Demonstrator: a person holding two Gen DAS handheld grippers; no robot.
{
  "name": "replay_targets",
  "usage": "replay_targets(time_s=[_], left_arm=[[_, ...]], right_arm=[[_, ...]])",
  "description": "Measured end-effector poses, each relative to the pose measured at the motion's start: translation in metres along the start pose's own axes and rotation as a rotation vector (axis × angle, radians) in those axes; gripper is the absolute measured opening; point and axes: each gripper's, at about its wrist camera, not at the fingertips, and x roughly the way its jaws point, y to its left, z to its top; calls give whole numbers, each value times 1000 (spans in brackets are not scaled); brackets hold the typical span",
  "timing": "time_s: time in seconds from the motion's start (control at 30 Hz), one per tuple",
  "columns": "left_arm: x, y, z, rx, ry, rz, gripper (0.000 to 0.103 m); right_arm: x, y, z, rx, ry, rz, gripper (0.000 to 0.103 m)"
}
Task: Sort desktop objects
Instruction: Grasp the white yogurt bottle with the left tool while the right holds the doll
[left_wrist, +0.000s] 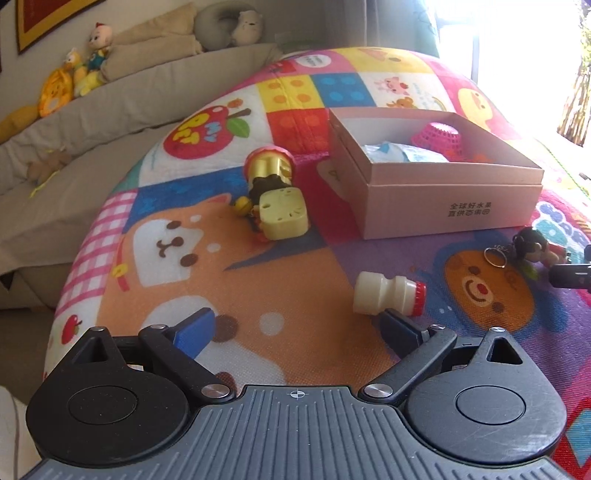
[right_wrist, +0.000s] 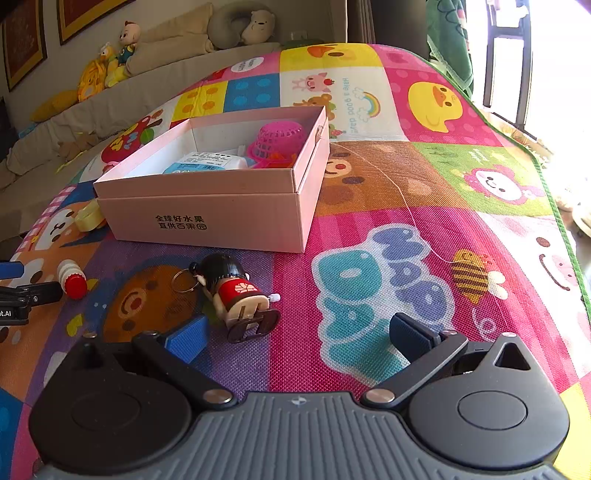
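Left gripper (left_wrist: 297, 326): bottle (left_wrist: 388, 297) on its side just ahead of its right jaw, yellow toy (left_wrist: 275, 195) further ahead, box (left_wrist: 436, 173) ahead-right holding basket (left_wrist: 437, 137). Right gripper (right_wrist: 295, 334): doll keychain (right_wrist: 236, 291) ahead, near its left jaw, box behind it.

One box (right_wrist: 207, 206), one bottle (left_wrist: 388, 293), two figurines (right_wrist: 236, 291) (left_wrist: 275, 192), one basket (right_wrist: 280, 140).

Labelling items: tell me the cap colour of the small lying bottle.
Red cap on a cream plastic bottle; clearest in the left wrist view.
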Motion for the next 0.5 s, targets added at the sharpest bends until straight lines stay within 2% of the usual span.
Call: replay_targets(time_s=[0.2,0.37,0.43,0.5], left_arm=[[2,-17,4,12,-9,-110,99],[14,-33,10,32,-18,-134,98],[19,-36,12,31,-11,-145,84],[22,-36,12,24,-4,-150,78]], right_arm=[[0,0,0,0,0,0,103],[0,0,0,0,0,-1,103],[0,0,0,0,0,-1,103],[0,0,0,0,0,-1,103]])
